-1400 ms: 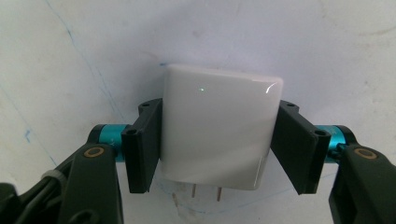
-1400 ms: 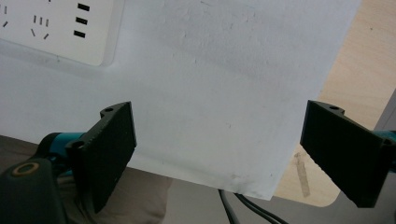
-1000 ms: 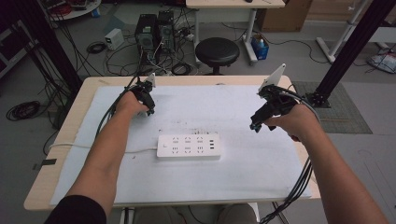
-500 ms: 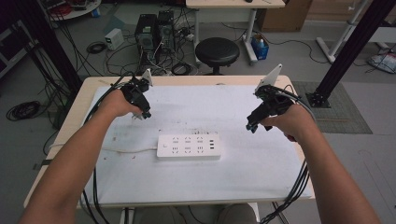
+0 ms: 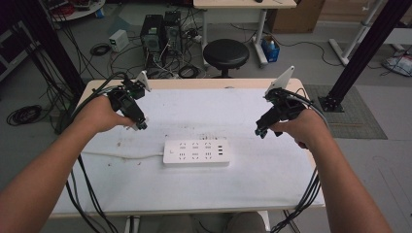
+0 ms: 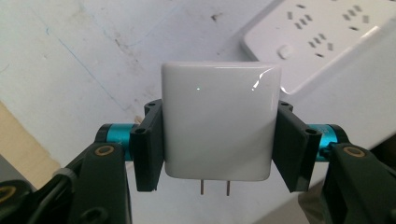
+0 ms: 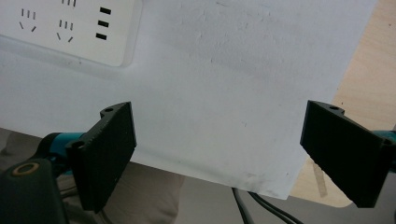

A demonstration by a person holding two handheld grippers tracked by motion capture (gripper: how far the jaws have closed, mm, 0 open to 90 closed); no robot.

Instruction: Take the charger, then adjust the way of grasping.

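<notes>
Left gripper carrying charger toward power strip, plug-in not yet done.

Surface (image 5: pixel 272 187) with white sheet; white power strip (image 5: pixel 196 153) lies flat near the middle, slightly toward the near edge, cord running to the left edge, sockets all empty. Left gripper (image 5: pixel 137 123) above the left-far part of the surface, jaws clamped on white charger (image 6: pixel 219 120), two prongs showing at its lower side. Right gripper (image 7: pixel 219 154) toward the right edge, jaws wide, holding nothing. Step judged: transport before insertion. Next needs prongs turned down, lined over a two-slot socket, pressed straight in; right gripper could steady the strip. No containers here.
</notes>
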